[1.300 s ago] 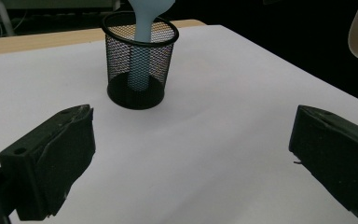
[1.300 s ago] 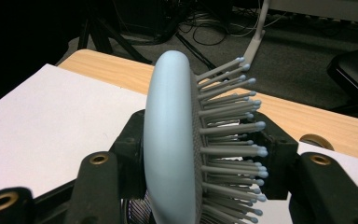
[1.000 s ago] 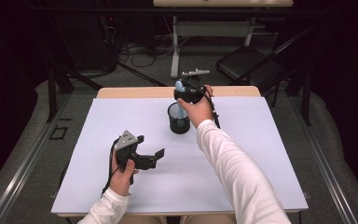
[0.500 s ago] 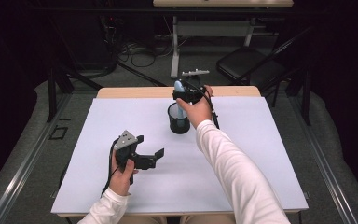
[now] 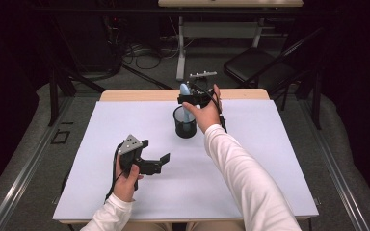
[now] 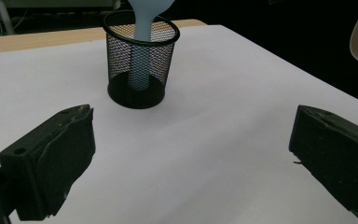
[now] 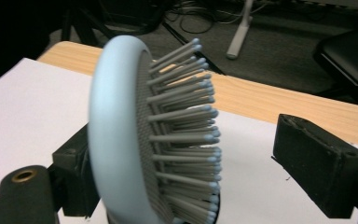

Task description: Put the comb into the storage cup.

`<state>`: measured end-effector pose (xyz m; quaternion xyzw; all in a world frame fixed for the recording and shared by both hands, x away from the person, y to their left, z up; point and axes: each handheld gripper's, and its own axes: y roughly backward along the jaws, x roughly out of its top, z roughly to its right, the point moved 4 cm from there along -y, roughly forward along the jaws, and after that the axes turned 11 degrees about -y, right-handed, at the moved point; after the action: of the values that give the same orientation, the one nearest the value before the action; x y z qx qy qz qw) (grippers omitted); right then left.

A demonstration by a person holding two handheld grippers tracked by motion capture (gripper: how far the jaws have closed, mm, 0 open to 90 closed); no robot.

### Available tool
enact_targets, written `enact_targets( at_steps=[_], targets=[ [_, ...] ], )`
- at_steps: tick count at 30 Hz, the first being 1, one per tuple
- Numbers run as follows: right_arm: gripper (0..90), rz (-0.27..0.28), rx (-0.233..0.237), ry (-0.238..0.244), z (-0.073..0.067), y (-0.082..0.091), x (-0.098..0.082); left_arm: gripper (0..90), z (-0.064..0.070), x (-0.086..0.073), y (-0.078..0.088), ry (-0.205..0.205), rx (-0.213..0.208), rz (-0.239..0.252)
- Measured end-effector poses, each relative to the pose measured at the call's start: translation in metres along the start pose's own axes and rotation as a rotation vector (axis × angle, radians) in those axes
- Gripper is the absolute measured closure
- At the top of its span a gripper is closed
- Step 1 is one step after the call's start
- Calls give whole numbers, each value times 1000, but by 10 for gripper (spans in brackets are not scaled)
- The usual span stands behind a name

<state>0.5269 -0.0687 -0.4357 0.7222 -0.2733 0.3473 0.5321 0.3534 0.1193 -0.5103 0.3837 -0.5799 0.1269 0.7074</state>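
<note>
A light blue hairbrush (image 7: 121, 140) stands handle-down in a black mesh cup (image 5: 185, 122) at the far middle of the table. Its head (image 5: 185, 90) sticks up above the rim. My right gripper (image 5: 192, 98) is at the brush head, and its jaws have just been opening. The head sits between them (image 7: 196, 163), with the bristle-side jaw clearly apart from the bristles. My left gripper (image 5: 154, 151) rests near the front left, open and holding nothing (image 6: 186, 158). It points at the cup (image 6: 140, 60) and the brush handle (image 6: 140, 56) inside.
A white sheet (image 5: 270, 168) covers the table, with a strip of bare wood (image 5: 139, 95) along the far edge. Beyond the table are a dark chair (image 5: 255, 67), a desk leg (image 5: 180, 53) and cables on the floor.
</note>
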Motion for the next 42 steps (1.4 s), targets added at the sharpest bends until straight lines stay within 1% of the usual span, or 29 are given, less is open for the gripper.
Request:
enact_targets(
  at_steps=[5,8,14,15,19,26,36,38,42],
  targets=[
    [34,1,-2,-2,1,0,0,6,0,0,0,6,0,1],
    [0,-1,5,-6,0,0,0,6,0,0,0,6,0,0],
    [0,-7,4,-2,-1,2,0,6,0,0,0,1,-1,0],
    [0,-7,4,-1,-1,2,0,5,0,0,0,7,-1,0],
    [0,-4,5,0,-1,3,0,6,0,0,0,2,-1,0],
    [0,-5,6,1,-1,3,0,5,0,0,0,8,-2,2],
    [0,-6,18,-3,-2,5,0,6,-1,0,1,2,-4,0],
    [0,-7,19,-2,-2,5,1,6,-1,0,1,6,-3,-2],
    [0,2,22,-5,0,8,2,6,-2,1,2,4,0,2]
  ],
)
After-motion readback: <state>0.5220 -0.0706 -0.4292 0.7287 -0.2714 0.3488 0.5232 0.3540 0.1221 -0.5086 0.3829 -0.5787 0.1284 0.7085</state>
